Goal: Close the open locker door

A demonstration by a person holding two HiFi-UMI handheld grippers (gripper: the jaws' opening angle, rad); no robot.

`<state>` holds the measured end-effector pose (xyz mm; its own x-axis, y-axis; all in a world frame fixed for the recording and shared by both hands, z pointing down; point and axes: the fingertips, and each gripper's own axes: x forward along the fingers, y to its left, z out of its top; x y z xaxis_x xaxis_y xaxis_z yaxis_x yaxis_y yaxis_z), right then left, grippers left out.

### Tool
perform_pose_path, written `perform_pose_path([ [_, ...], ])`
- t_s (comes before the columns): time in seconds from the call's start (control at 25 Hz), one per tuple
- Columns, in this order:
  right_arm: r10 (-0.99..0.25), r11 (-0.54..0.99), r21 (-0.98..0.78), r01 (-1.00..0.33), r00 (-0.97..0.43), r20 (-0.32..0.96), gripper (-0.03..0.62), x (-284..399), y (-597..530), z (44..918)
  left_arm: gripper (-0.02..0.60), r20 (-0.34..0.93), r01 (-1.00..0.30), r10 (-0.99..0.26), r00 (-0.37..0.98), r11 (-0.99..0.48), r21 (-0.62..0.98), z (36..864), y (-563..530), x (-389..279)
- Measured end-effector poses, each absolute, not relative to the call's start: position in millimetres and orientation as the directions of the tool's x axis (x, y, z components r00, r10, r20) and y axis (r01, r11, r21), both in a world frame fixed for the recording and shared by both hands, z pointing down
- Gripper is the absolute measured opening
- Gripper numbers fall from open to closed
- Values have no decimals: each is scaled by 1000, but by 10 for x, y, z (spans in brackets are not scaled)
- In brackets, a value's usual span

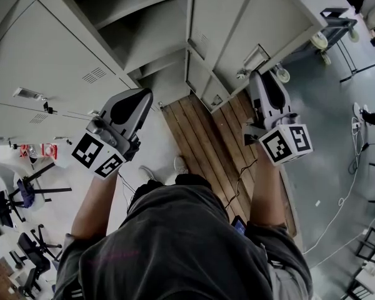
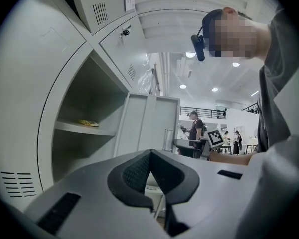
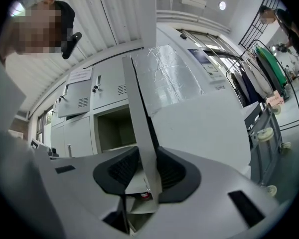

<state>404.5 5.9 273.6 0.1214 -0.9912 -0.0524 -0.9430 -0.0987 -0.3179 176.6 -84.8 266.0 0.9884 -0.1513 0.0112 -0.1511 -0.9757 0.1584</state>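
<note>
The grey locker door [image 1: 237, 30] stands swung out from the locker bank, beside the open compartment [image 1: 150, 36]. My right gripper [image 1: 257, 77] is at the door's free edge, just below its handle [image 1: 253, 60]. In the right gripper view the door [image 3: 139, 93] runs edge-on between the two dark pads, which close on it from both sides at my right gripper [image 3: 148, 156]. My left gripper [image 1: 147, 95] hovers in front of the open compartment, touching nothing. Its fingertips meet at my left gripper [image 2: 150, 153], shut and empty. A shelf inside the compartment [image 2: 84, 118] carries a small yellow thing [image 2: 88, 124].
A strip of wooden flooring [image 1: 206, 142] lies below the lockers. A wheeled cart [image 1: 328, 33] stands right of the door, and cables [image 1: 350, 186] trail over the floor. Office chairs [image 1: 25, 186] are at the lower left. People [image 2: 195, 128] stand far off; a clothes rack [image 3: 261, 68] is at the right.
</note>
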Motion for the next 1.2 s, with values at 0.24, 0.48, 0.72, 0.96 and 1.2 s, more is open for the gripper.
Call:
perform_pose_path([
  [0.24,-994,-75,-319,-945,98,-55,123,3846,66,2717,14,15,-149,-148,989,-975,163,2669,-781,1636],
  [0.48,-996,-47,-320,-946,68,-54,127,3590,17,2718,14,10,-167,-168,986,-972,167,2667,-803,1421],
  [0.72,-999,1,-311,-950,16,-50,141,3256,-112,2744,14,5,-197,-199,980,-965,174,2698,-888,1151],
  [0.96,-999,40,-301,-953,-29,-40,153,2999,-236,2763,14,-2,-227,-231,973,-957,183,2723,-944,921],
  [1.2,-996,84,-291,-953,-79,-31,160,2743,-366,2767,14,-6,-254,-260,966,-949,188,2730,-1013,708],
])
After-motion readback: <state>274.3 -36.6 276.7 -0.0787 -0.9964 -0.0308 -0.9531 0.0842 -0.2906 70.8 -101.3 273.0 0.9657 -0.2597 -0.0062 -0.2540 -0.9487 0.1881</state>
